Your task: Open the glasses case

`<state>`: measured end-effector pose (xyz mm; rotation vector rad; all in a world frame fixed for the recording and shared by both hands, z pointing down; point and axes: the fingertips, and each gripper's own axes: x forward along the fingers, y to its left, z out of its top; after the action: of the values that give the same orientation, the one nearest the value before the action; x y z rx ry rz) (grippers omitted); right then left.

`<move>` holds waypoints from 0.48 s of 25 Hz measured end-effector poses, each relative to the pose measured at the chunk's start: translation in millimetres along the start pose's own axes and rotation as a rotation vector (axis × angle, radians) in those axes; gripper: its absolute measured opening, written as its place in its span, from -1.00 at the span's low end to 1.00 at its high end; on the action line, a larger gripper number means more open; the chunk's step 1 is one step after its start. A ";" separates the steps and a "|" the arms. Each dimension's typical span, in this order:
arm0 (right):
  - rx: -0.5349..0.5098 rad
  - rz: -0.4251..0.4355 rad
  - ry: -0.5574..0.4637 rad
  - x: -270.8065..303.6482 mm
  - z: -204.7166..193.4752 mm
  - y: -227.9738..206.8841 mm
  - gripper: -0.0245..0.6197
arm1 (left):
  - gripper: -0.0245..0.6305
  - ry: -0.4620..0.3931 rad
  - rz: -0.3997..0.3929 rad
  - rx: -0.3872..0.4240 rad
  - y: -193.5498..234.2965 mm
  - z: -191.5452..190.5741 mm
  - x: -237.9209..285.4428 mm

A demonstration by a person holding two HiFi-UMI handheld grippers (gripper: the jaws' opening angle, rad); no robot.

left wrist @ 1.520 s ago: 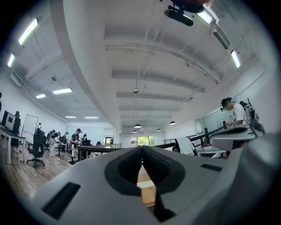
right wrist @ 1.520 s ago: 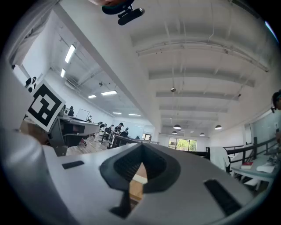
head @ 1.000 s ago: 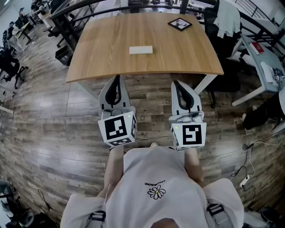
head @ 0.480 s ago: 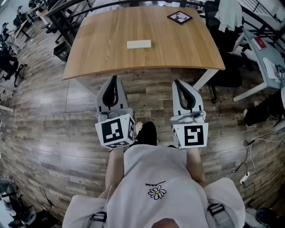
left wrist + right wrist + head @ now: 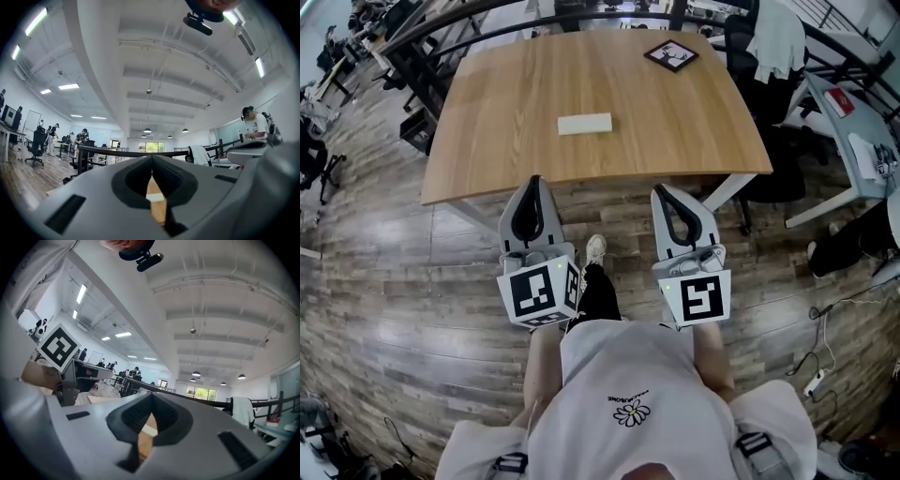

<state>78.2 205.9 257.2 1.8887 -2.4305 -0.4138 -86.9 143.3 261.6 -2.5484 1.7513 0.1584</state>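
By my judgement the task is at its very beginning. The glasses case (image 5: 584, 123) lies flat on the wooden worktop (image 5: 694, 122) as a pale, long box. It looks closed, and nothing touches it. So the whole opening is left to do: to come to the case, to hold it steady, and to lift its lid.

The left hand-held gripper (image 5: 534, 181) has its jaws together, with nothing between them. The right hand-held gripper (image 5: 660, 191) is the same, with jaws closed and empty. Before either one can take the case, it must first open.

Both are held side by side in the air in front of the person, mostly over the floor. In the head view their tips come only about to the near edge of the worktop. The case lies ahead of them, further in on the worktop and well apart from both. It is between the lines along which the two point, somewhat nearer to the left one. In each gripper view it shows as a small pale bar on the wood, seen through the opening behind the closed tips.

A black and white marker card (image 5: 671, 54) lies near the far right corner, well apart from the case.
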 end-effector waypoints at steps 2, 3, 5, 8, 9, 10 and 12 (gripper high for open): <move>0.004 0.005 0.006 24.7 -6.7 -6.3 -0.90 | -0.87 0.004 -0.002 0.000 8.0 -5.0 23.6; 0.004 0.009 0.006 37.9 -9.6 -9.0 -0.90 | -0.87 0.006 0.000 -0.002 13.1 -7.9 35.9; -0.005 0.020 0.005 64.0 -14.6 -13.5 -0.90 | -0.87 0.012 0.005 -0.018 24.6 -14.4 61.4; -0.027 0.026 0.030 106.2 -23.6 -25.1 -0.90 | -0.87 0.028 0.008 -0.055 42.4 -25.2 107.9; -0.032 0.025 0.042 121.2 -27.1 -30.1 -0.90 | -0.87 0.035 0.005 -0.059 47.8 -29.2 124.8; -0.035 0.024 0.053 136.5 -30.6 -35.3 -0.90 | -0.87 0.042 0.003 -0.057 52.7 -33.4 141.5; -0.037 0.023 0.069 167.5 -37.6 -46.0 -0.90 | -0.87 0.058 -0.003 -0.048 61.3 -41.0 174.5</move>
<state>85.3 28.4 260.4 1.8274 -2.3818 -0.3834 -79.6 -44.6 284.4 -2.6148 1.7846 0.1299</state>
